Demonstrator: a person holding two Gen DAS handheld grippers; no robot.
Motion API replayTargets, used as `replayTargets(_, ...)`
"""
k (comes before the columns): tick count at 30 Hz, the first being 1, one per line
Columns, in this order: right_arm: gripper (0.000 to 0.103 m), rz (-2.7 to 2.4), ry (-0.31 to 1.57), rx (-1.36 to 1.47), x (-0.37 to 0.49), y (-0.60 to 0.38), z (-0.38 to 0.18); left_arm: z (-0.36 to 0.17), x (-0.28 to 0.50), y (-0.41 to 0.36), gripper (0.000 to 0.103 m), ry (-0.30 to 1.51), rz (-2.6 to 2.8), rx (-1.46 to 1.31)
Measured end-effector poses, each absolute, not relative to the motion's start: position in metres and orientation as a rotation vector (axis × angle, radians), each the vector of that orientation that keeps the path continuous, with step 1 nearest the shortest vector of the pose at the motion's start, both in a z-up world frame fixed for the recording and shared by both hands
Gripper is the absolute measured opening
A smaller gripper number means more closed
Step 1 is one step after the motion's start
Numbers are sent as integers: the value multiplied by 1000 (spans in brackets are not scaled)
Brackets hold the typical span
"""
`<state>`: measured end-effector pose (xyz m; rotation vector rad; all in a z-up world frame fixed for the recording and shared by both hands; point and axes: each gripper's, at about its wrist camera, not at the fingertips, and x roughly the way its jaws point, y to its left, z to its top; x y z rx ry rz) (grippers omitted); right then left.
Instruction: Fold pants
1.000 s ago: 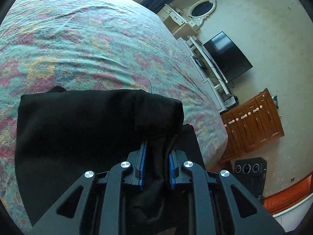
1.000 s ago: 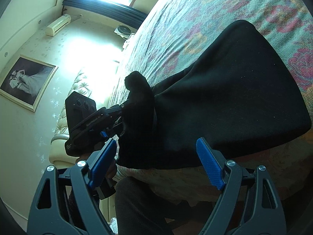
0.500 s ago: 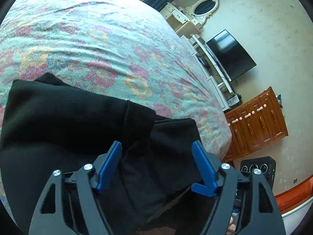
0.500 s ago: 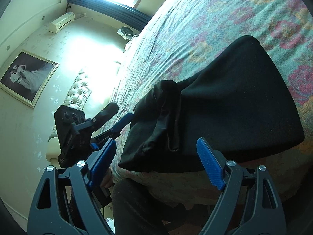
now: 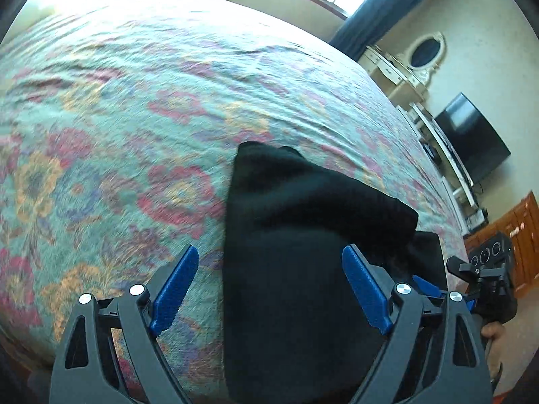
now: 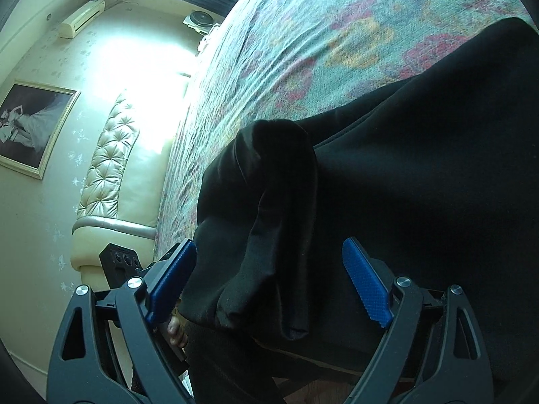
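The black pants (image 5: 303,235) lie folded on the flowered bed (image 5: 134,118), near its edge. The left gripper (image 5: 269,289) has just been opening and stands spread above the cloth (not pressing it). The right gripper (image 6: 269,286) is spread too, holding nothing.

Black pants (image 5: 303,235) – folded in a thick bundle, lying at bed edge – one flap bunched

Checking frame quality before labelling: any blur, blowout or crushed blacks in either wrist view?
Left wrist: bedspread smeared by motion blur, top left blown out by window light; black pants show almost no fold detail. Right wrist: sharper, but glare washes out the wall beside the headboard; pants nearly featureless. Both views show strong fisheye curvature and dark corners.
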<state>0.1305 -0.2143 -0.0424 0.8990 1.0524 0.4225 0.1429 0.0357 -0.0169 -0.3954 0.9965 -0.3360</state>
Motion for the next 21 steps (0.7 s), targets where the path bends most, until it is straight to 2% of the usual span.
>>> replayTargets(2,88,439,1069,893,136,-209,-44,-29,144,50,86,1035,-315,-466)
replayTargets(4,81,465,1088,876,140,-203,-43,-39,144,59,86,1057,-302,-515)
replayTargets(6,53,496,1129,869,145,-195,-46,-44,143,65,86,1057,-305,-555)
replayTargets(7,48,507,1152,865,147,-191,-50,-45,143,65,86,1059,-307,-563)
replayTargets(8,36,504,1174,843,149,-186,-54,-46,143,65,86,1061,-308,-561)
replayTargets(9,29,493,1187,813,150,-184,-55,-46,143,63,86,1060,-309,-553)
replayTargets(10,28,491,1192,800,150,-184,-55,-46,142,62,86,1056,-311,-544)
replayTargets(12,15,504,1181,799,150,-186,-49,-46,142,59,86,1050,-318,-536)
replayTargets(21,12,562,1060,760,144,-204,8,-43,139,50,86,1041,-349,-522)
